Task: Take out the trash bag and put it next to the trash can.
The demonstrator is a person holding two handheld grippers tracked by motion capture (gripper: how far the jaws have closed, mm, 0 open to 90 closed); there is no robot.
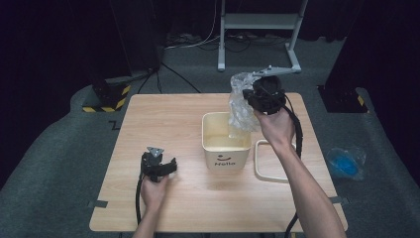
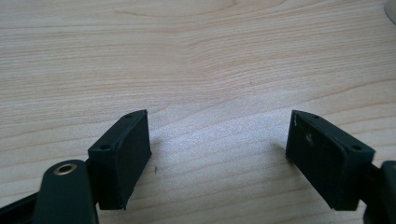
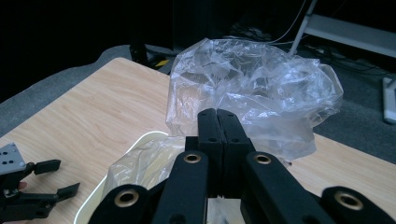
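A crumpled clear plastic bag [image 1: 240, 106] hangs above the cream bin [image 1: 225, 159], its lower end trailing into the bin's mouth. My right gripper [image 1: 251, 99] is raised over the bin's far right corner and is shut on the bag. In the right gripper view the jaws [image 3: 217, 114] are pressed together on the bag [image 3: 252, 88], with the bin's rim [image 3: 135, 139] below. My left gripper [image 1: 173, 166] rests low on the table to the left of the bin, jaws wide apart. Its own view has only bare wood [image 2: 210, 60] between the fingers [image 2: 219, 140].
A cream-rimmed lid [image 1: 257, 154] lies flat on the table right of the bin. On the floor to the right is a blue item in a plastic bag [image 1: 346, 161]. A metal stand [image 1: 257, 39] and a yellow-black striped base [image 1: 106, 101] stand beyond the table.
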